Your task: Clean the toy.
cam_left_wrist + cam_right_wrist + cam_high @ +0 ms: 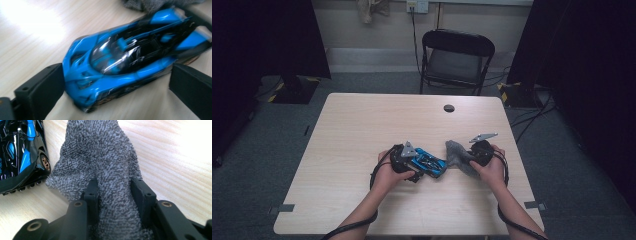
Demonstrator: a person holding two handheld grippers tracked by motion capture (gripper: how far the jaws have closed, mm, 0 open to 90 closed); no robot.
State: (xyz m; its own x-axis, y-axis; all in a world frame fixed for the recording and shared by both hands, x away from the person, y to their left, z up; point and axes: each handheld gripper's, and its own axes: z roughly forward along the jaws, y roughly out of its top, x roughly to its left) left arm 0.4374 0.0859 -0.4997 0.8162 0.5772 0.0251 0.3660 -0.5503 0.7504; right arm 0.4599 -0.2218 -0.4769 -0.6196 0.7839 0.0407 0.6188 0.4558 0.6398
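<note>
from the high view, the person's two hands meet low in the middle of the wooden table (362, 125). the left gripper (418, 165) lies at centre frame with a blue and black toy race car (429, 163) at its tip, the car's long axis running toward the right and slightly down the frame. just right of it the right gripper (468, 157) holds a bunched grey terry cloth (458, 155), and the cloth's edge sits just beside the car's far end. a black folding chair (457, 55) stands beyond the table at the top of the frame, and a dark round grommet (449, 108) sits on the tabletop above the hands, well apart from the work.

in the left gripper view, the toy race car (127, 57) lies diagonally between the spread jaws, nose at lower left, tail at upper right. the left pad sits against the nose side; the right pad at lower right stands clear of the body, so nothing is pinched. a bit of the cloth (150, 5) peeks in at the top edge, past the car's tail.

in the right gripper view, the jaws are pinched on a thick fold of the cloth (100, 157), which rises up the middle of the frame. the car (22, 152) sits at the upper left, a bronze wheel right by the cloth's edge. i'd judge the cloth has only to go left onto the car, with nothing in between.
</note>
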